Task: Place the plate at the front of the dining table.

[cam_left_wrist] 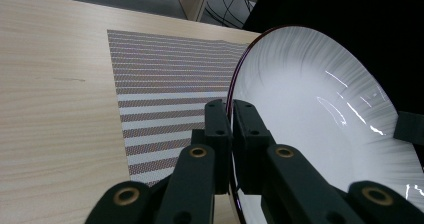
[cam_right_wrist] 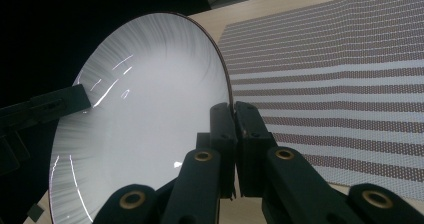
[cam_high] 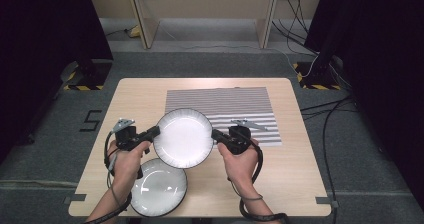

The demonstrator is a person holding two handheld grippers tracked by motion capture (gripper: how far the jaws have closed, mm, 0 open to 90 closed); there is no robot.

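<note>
A white plate [cam_high: 184, 137] with a dark rim hangs above the table between both grippers. My left gripper [cam_high: 156, 131] is shut on its left rim, my right gripper [cam_high: 215, 134] on its right rim. In the left gripper view the jaws of the left gripper [cam_left_wrist: 231, 115] pinch the plate [cam_left_wrist: 310, 104] edge, and the other gripper's jaw tip shows at the far rim. The right gripper view has the right gripper [cam_right_wrist: 232, 118] clamped on the plate [cam_right_wrist: 145, 104] rim likewise. A second white plate [cam_high: 159, 188] lies on the table below the left hand.
A grey striped placemat [cam_high: 235, 106] lies on the wooden table [cam_high: 300, 179] behind the lifted plate. Black stands and cables flank the table on the floor. A wooden frame stands at the back.
</note>
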